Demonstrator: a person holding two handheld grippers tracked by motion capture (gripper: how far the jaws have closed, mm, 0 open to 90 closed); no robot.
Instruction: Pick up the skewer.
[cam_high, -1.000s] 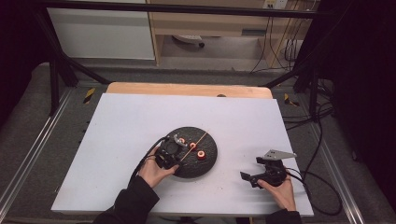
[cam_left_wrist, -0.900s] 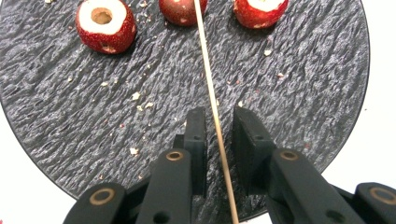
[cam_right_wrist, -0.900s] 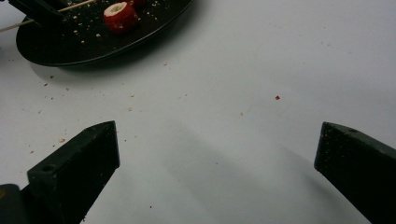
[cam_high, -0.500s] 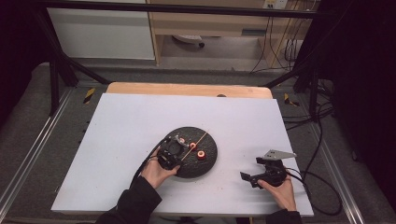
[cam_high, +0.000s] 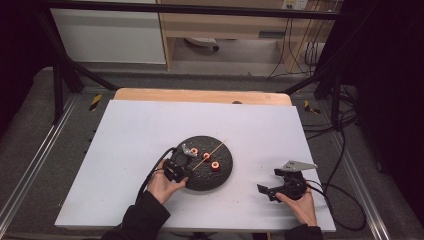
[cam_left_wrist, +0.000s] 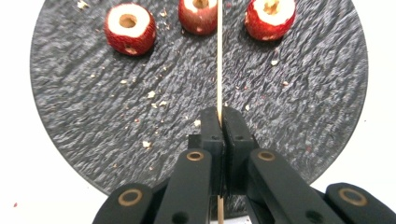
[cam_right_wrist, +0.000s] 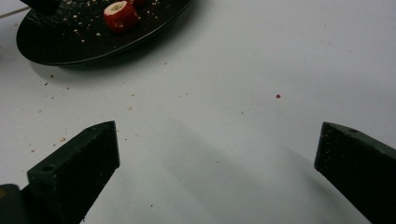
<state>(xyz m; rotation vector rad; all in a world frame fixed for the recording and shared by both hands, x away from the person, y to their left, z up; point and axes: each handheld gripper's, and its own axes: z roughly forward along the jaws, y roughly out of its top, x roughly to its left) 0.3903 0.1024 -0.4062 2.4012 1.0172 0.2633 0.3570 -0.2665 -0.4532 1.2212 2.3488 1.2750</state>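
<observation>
Wooden skewer (cam_left_wrist: 219, 70) sits clamped between my left gripper (cam_left_wrist: 219, 122) jaws, lying flat over the dark slate plate (cam_left_wrist: 299, 116). Since a second ago I've drawn that hand back toward the plate's near edge, so the stick now points between the cored red fruits (cam_left_wrist: 129, 28), probably lining up a spearing. My right gripper (cam_right_wrist: 217, 154) rests on the white table (cam_right_wrist: 261, 70), jaws spread wide, holding nothing.

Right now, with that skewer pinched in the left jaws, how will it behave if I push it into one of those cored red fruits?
The skewer looks very thin and long, so it may flex or snap if pushed off-axis. The cored fruits are round and sit loose on the black plate, so they will probably roll or slide away unless steadied.
</observation>
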